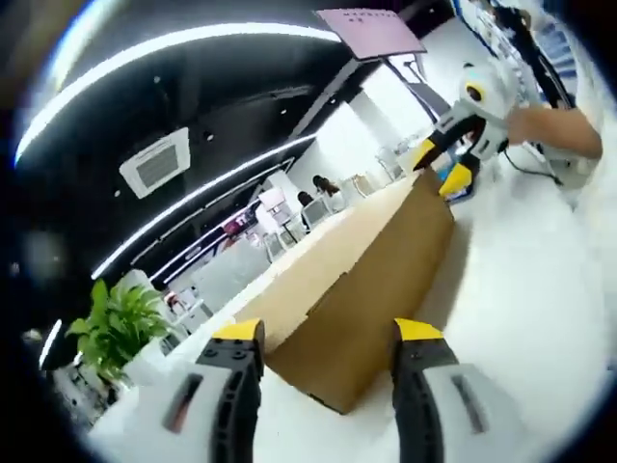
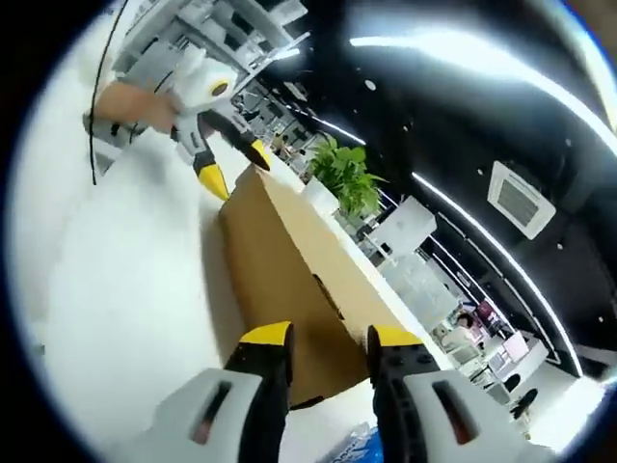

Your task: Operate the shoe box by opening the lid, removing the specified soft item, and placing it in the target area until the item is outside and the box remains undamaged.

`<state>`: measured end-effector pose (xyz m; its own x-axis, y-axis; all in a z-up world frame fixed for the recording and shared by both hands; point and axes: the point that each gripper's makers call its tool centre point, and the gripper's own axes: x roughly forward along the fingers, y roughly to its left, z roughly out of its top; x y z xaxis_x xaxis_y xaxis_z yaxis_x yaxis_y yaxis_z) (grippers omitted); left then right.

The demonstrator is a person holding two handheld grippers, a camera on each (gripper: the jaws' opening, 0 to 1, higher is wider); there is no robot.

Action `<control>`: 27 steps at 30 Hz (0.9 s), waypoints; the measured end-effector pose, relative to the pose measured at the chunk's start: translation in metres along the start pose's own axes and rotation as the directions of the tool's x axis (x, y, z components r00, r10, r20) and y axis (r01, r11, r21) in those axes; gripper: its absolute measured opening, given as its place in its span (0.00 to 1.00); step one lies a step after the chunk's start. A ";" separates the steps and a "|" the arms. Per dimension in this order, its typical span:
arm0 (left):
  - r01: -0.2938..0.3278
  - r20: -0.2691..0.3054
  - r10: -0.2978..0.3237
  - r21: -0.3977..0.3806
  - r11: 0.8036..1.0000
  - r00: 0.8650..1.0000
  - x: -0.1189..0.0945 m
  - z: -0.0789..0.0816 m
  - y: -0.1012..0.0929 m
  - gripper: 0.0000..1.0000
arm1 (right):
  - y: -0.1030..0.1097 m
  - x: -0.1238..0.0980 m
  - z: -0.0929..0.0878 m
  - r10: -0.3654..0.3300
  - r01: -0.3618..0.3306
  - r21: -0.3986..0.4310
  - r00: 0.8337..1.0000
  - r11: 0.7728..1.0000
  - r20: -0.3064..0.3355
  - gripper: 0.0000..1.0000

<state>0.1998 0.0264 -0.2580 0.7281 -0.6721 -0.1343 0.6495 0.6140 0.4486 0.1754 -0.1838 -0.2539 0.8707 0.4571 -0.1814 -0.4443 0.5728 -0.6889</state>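
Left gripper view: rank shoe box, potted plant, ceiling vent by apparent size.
1. shoe box, by far the largest; it is also nearest the camera.
2. potted plant and ceiling vent look about alike, so I won't rank them; they sit at different distances, and the fisheye distorts the edges.

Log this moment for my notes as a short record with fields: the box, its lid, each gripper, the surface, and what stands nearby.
box: brown cardboard shoe box, long, lying on the surface
lid: down, closed
left gripper: jaws apart, at one end of the box; whether they touch it is unclear
right gripper: jaws apart, at the opposite end; contact also unclear
surface: white tabletop
nearby: green leafy potted plant past the box's long side
soft item: nothing of it to report
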 end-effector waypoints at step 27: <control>-0.066 0.085 0.115 -0.439 0.896 0.990 -0.011 0.010 0.042 0.89 | -0.028 0.009 0.013 -0.113 0.043 0.586 0.990 0.809 0.084 0.90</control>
<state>0.2166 0.0552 -0.2285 0.7767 -0.6298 -0.0061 0.6298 0.7764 0.0228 0.1925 -0.1865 -0.2270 0.8947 0.4446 -0.0429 -0.4457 0.8819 -0.1536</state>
